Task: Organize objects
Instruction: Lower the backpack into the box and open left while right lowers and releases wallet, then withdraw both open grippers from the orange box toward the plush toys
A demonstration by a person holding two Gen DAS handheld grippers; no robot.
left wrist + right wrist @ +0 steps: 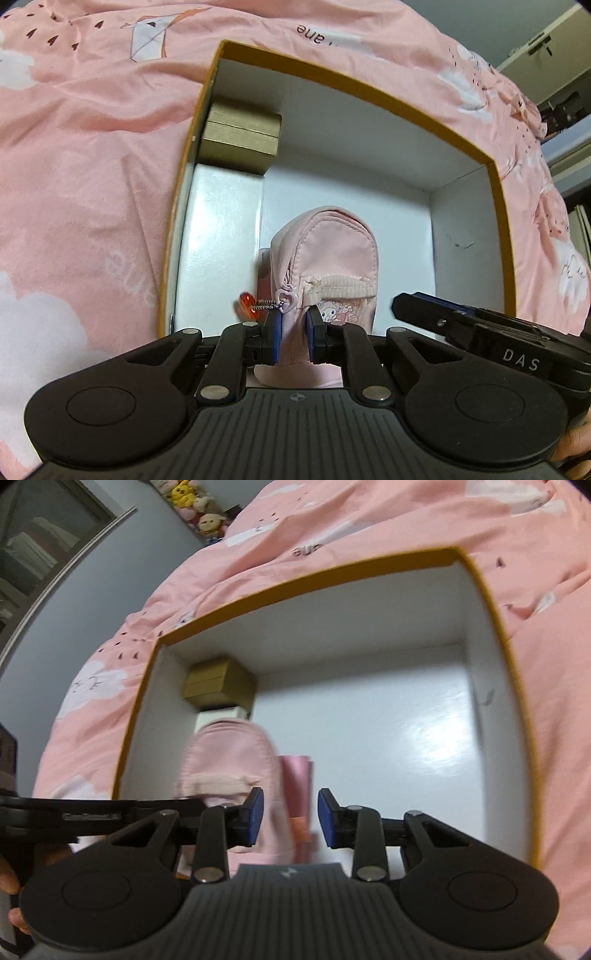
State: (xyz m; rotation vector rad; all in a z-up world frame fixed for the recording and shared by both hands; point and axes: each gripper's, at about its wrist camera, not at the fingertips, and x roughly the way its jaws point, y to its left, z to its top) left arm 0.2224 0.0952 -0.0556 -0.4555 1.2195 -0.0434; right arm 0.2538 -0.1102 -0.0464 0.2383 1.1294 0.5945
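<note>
Black linkages and blue pads fill the bottom of both views. From the left wrist, the left tongs (294, 334) are clamped on the lower end of a small pink pouch (325, 266), the blue pads (275, 334) pressing its fabric from both sides. The pouch stands upright inside a large box (496, 177) with a mustard-yellow rim and white inner walls, and it bears a cartoon print low on its front. A heart-shaped zipper pull (284, 298) hangs at its left side with a short bead chain leading to an orange charm (246, 303). In the far left corner of the box sits a small brown cardboard box (240, 142), resting on a white block (221, 229) against the left wall. The box lies on a bed covered by a pink sheet (92, 147) printed with clouds. From the right wrist, the right tongs (290, 818) hang open with nothing between the pads, just to the right of the pouch (229, 753), over the near part of the box (491, 602). A flat pink item (297, 775) stands just beside the pouch. Plush toys (192, 502) sit far off by the grey wall.
</note>
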